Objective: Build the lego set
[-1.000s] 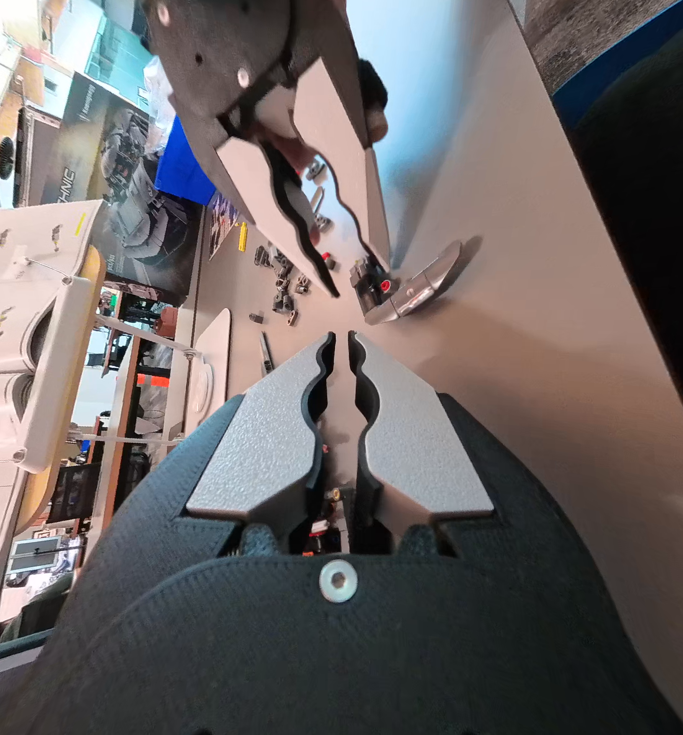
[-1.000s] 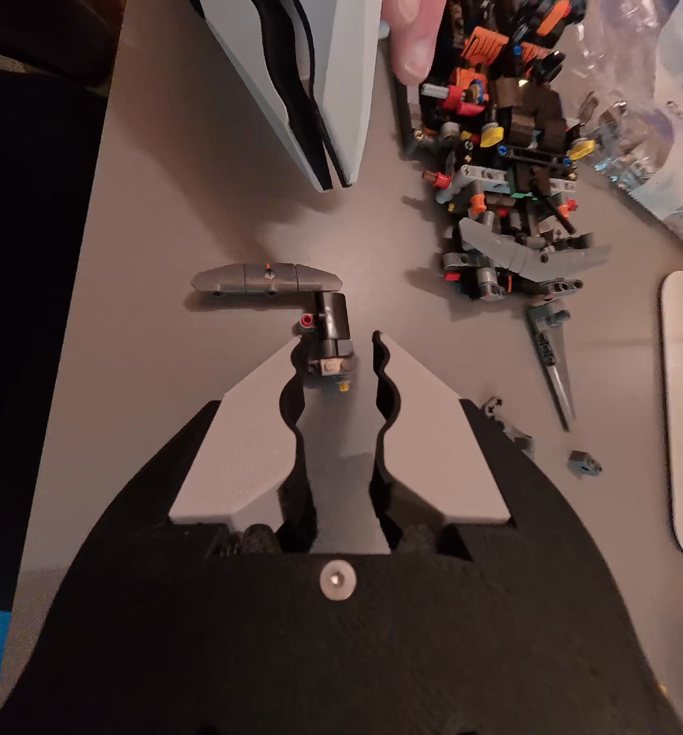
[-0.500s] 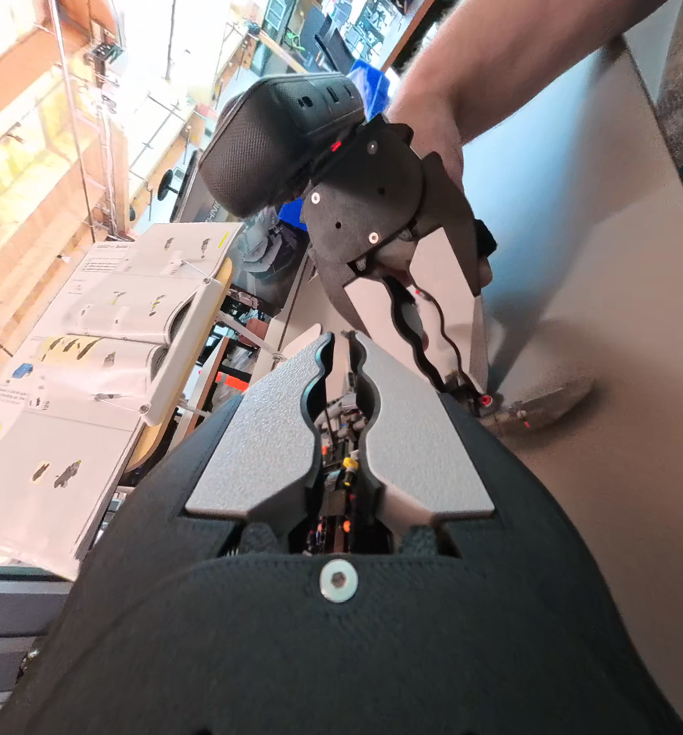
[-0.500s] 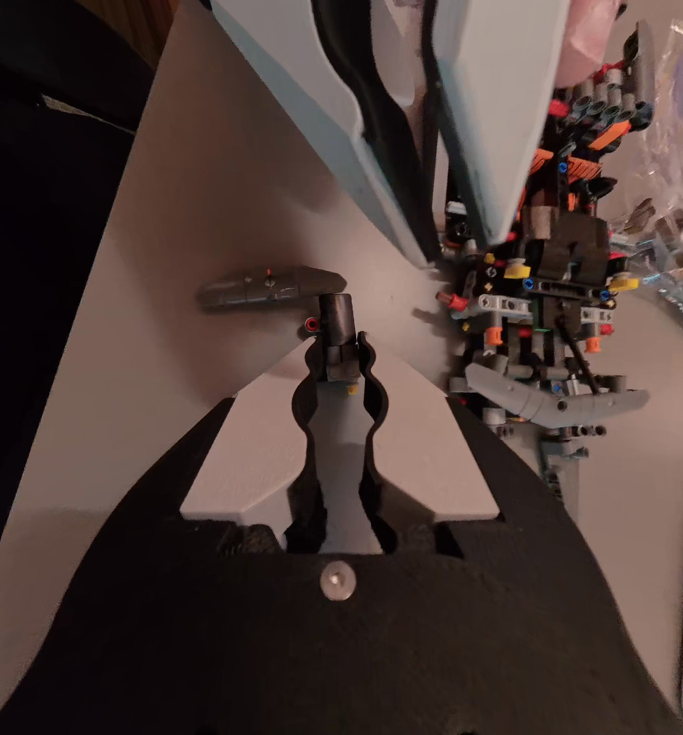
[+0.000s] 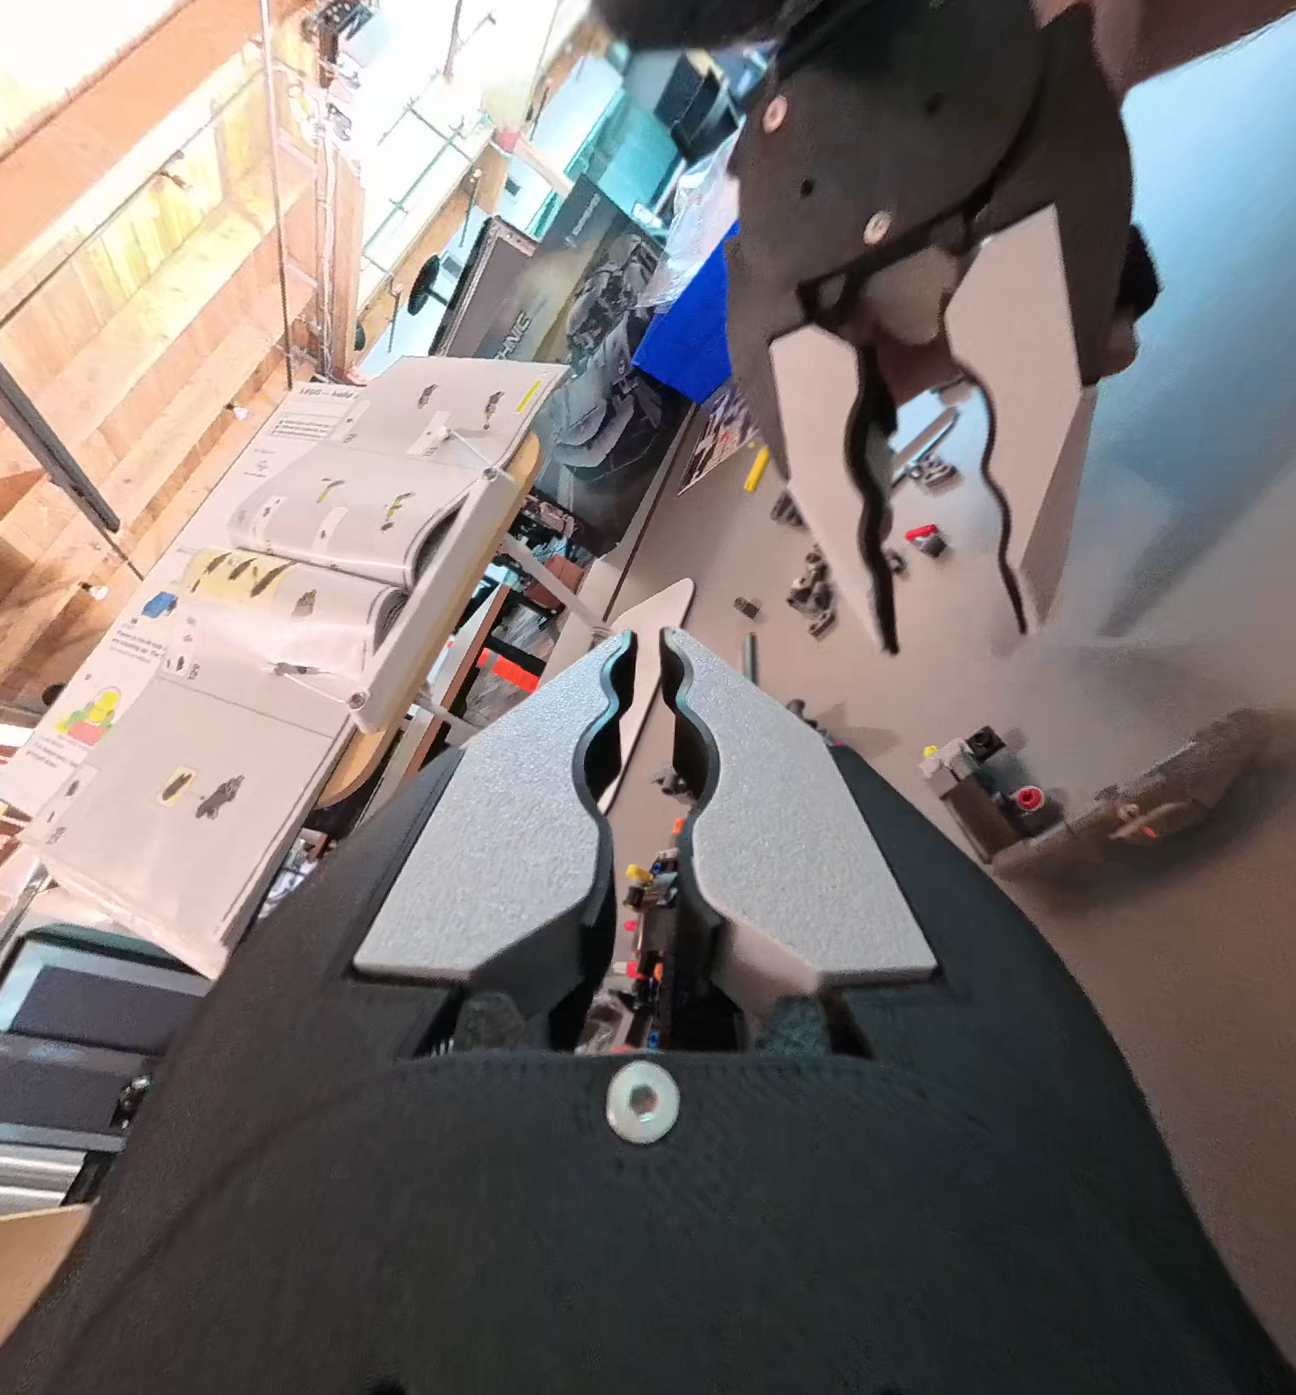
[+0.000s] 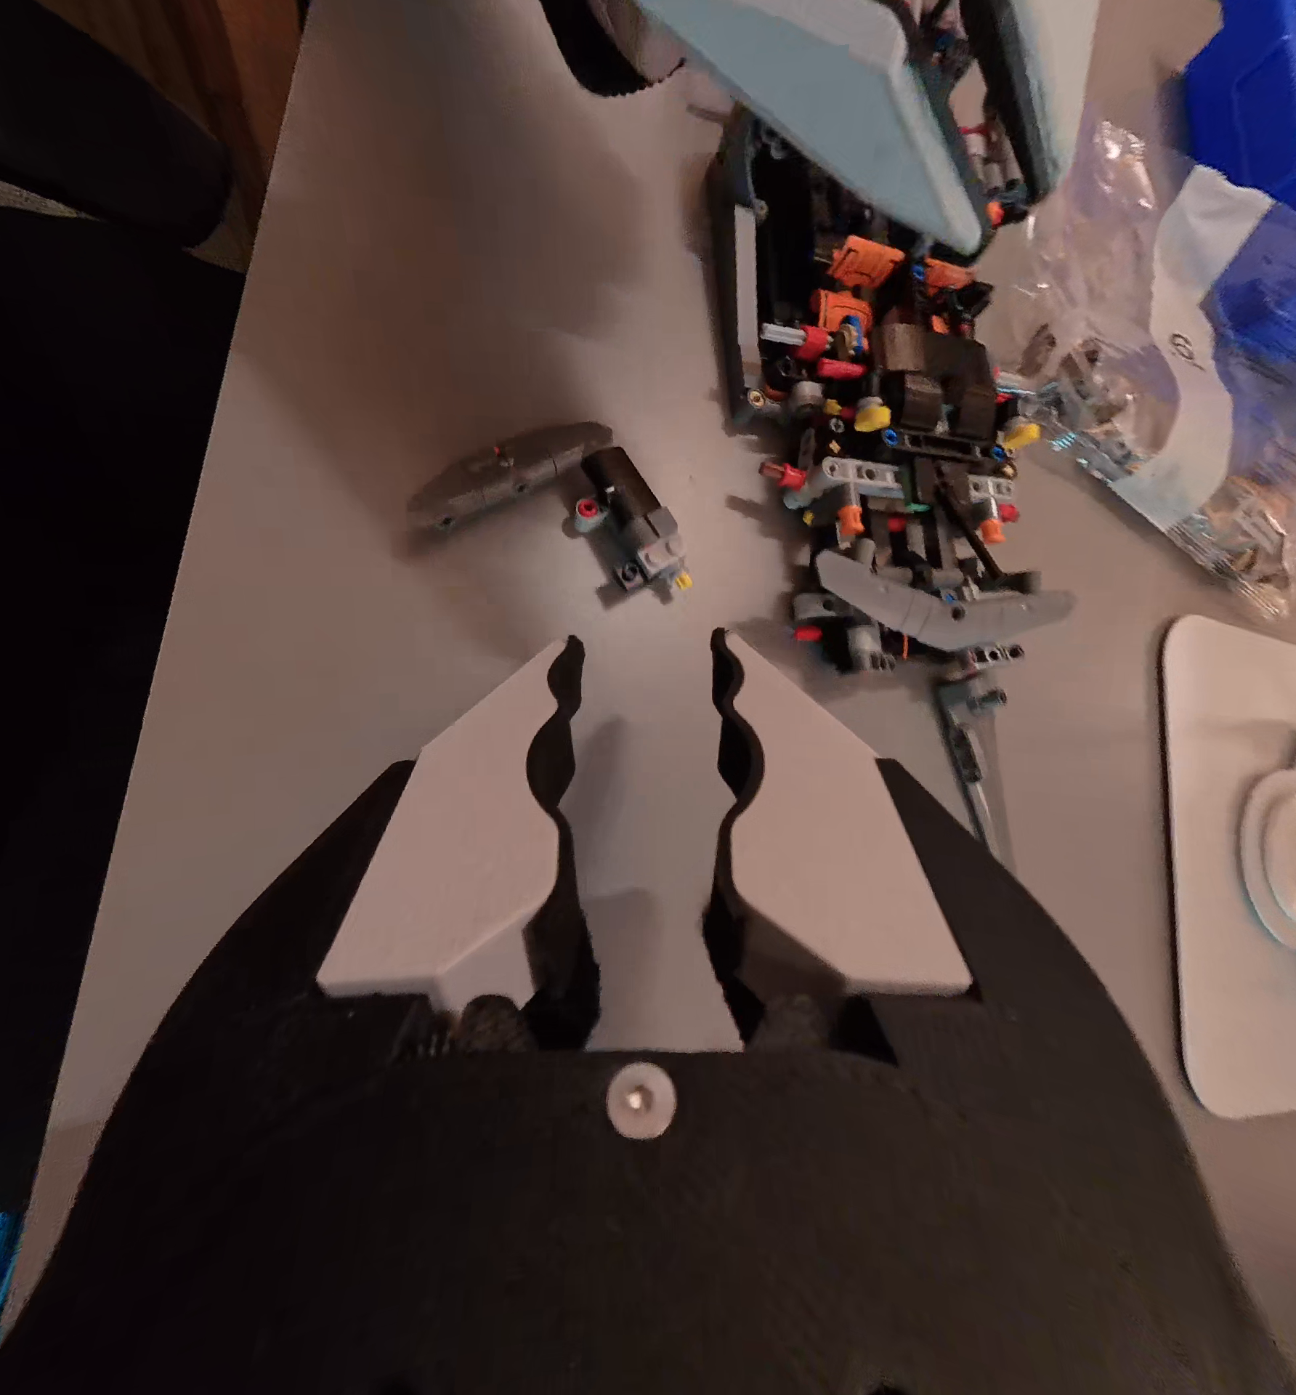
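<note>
Right hand-held gripper (image 6: 645,642) open above grey table (image 6: 373,317).

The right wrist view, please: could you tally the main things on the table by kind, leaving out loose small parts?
Grippers: 2, the right gripper, open and empty, and the left gripper
Brick assemblies: 2, the small grey one and the large multicoloured one
Clear plastic bags: 1
White trays: 1
Total: 6

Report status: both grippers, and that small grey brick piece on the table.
Right gripper open, empty. Left gripper nearly closed, nothing between its tips. Small brick assembly on table, untouched. Big model beside it.
</note>
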